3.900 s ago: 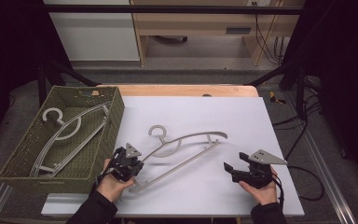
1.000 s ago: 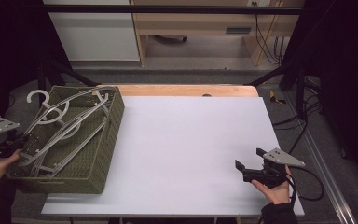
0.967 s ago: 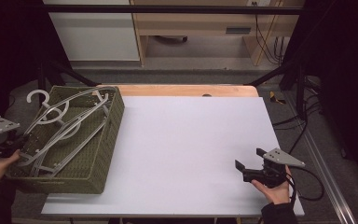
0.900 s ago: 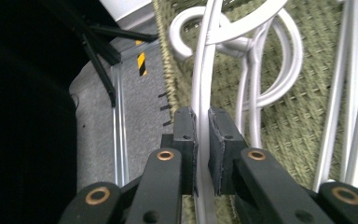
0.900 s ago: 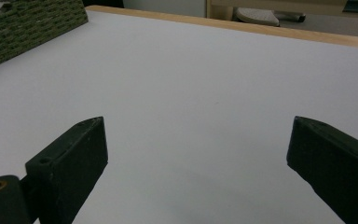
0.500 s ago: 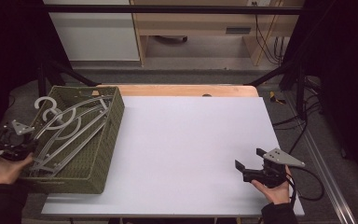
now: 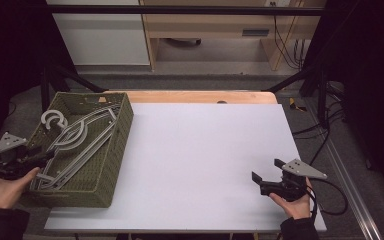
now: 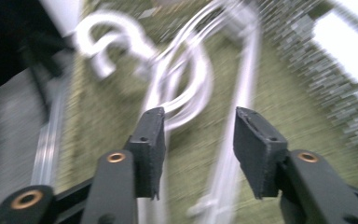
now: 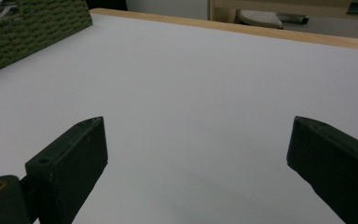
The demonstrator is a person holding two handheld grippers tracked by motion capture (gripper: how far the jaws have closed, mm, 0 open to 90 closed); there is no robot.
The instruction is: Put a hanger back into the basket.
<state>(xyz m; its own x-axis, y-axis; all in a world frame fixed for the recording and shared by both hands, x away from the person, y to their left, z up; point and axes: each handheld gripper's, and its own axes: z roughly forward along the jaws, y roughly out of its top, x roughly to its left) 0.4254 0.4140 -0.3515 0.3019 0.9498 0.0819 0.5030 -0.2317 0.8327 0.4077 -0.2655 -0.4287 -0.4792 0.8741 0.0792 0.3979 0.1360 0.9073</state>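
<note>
Grey plastic hangers (image 7: 80, 135) lie stacked in a green woven basket (image 7: 122, 125) at the table's left. My left gripper (image 7: 49, 154) sits at the basket's near-left rim and points in over them. In the left gripper view the hangers (image 8: 186, 79) blur past behind the left gripper (image 8: 198, 121). Its jaws have just been opening, and nothing is pressed between the pads. My right gripper (image 7: 266, 170) rests low over the white table (image 7: 200, 150) at the near right, open wide. Between the jaws of the right gripper (image 9: 196, 126) there is only bare tabletop.
The basket (image 9: 28, 23) stands at the far left in the right gripper view. A wooden strip (image 7: 195, 96) runs along the table's far edge. Beyond it stand a cabinet (image 7: 100, 35), a wooden bench and dark frame legs. Cables hang at the right.
The hanger that my left gripper held over the basket's left rim now lies in the basket. The left gripper has shifted right and opened. The right gripper has stayed put.
</note>
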